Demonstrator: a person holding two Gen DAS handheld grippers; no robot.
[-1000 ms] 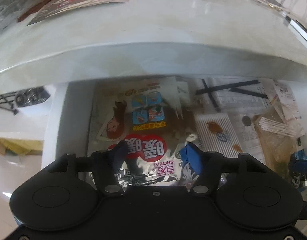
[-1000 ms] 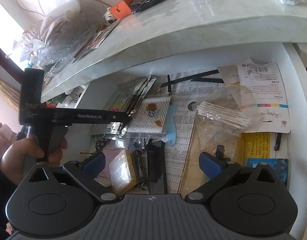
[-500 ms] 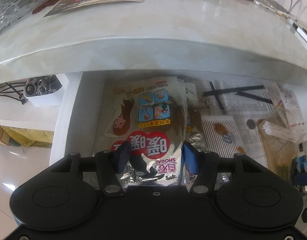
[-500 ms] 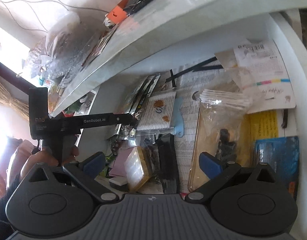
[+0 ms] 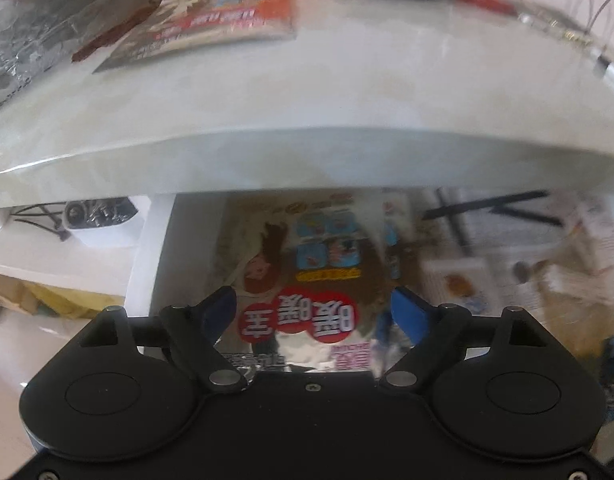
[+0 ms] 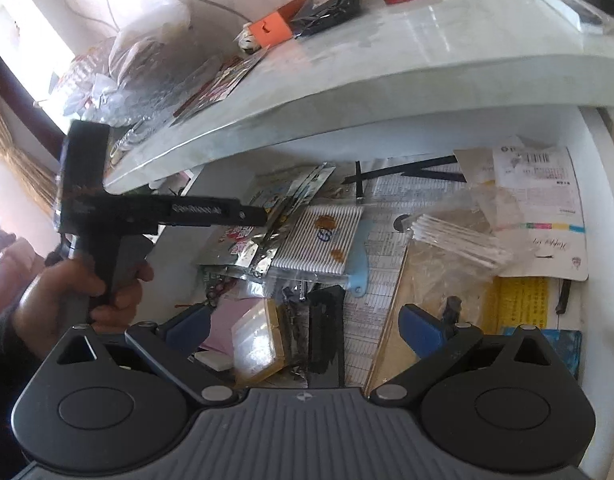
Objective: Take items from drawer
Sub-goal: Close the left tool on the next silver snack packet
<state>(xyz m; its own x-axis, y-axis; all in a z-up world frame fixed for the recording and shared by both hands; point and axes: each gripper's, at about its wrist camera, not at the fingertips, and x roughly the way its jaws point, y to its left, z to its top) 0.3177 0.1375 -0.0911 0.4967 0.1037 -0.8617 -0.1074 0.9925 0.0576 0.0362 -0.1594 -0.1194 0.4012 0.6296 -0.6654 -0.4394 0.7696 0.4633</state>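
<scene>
While the left gripper (image 5: 313,308) is opening, the foil packet (image 5: 307,280) lies between its spread fingers (image 5: 407,312), low centre of frame. Pads clear of it. Right gripper (image 6: 307,326) fingers spread, empty, above the drawer (image 6: 603,200).

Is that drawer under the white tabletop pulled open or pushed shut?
Open. The drawer sticks out from under the tabletop, so its contents show: a foil packet, cotton swabs and papers.
</scene>
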